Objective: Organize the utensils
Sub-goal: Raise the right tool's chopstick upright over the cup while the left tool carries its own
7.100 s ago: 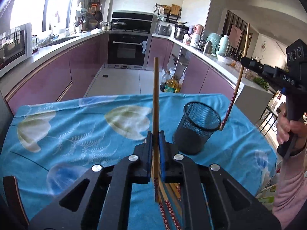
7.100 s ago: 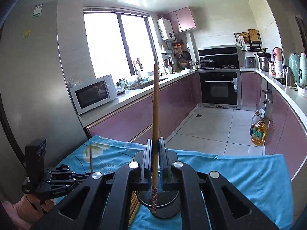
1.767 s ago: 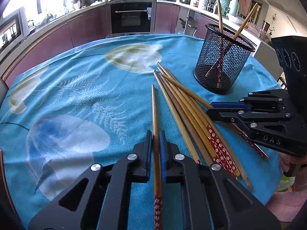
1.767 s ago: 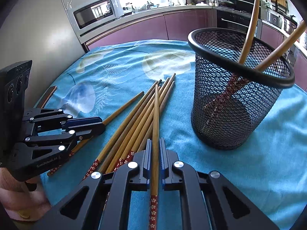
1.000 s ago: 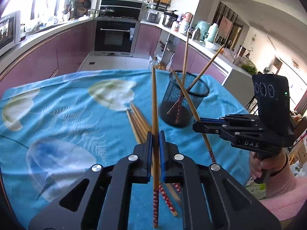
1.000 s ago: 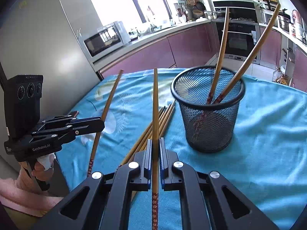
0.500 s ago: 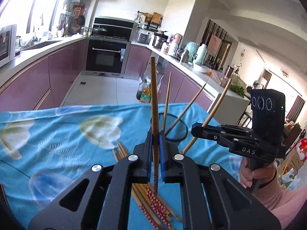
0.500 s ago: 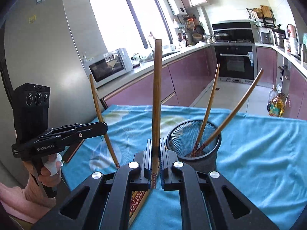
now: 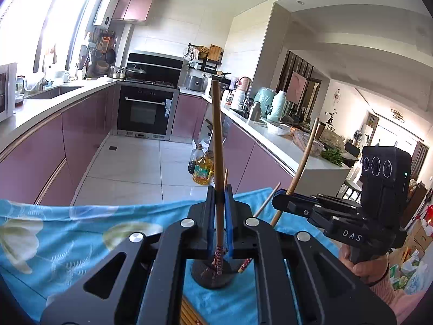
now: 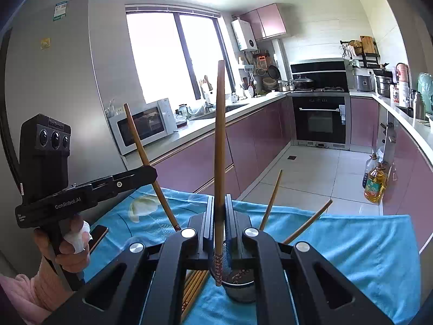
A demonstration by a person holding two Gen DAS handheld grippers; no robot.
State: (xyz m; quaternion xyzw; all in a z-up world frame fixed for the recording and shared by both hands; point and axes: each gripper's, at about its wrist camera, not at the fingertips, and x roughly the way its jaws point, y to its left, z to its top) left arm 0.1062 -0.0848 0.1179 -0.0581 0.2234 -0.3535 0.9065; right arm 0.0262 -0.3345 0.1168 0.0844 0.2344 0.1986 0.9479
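My left gripper (image 9: 218, 203) is shut on a wooden chopstick (image 9: 217, 135) that stands nearly upright, its patterned end hanging over the black mesh cup (image 9: 212, 276). My right gripper (image 10: 219, 211) is likewise shut on a chopstick (image 10: 219, 135), held upright above the same cup (image 10: 240, 289). Two chopsticks (image 10: 272, 197) lean inside the cup. Each view shows the other gripper from the side: the right gripper (image 9: 278, 203) and the left gripper (image 10: 151, 174), each clamping a slanted chopstick. Loose chopsticks (image 10: 194, 287) lie on the blue tablecloth (image 10: 351, 243), largely hidden by the gripper.
A phone (image 10: 98, 234) lies at the table's left edge near the person's hand (image 10: 70, 243). Beyond the table's far edge are the tiled floor, oil bottles (image 9: 201, 172) and purple cabinets (image 10: 194, 162).
Both grippers have risen from low over the table with their chopsticks. The cup has slid from ahead of the fingers to beneath them. The views tilted up toward the kitchen.
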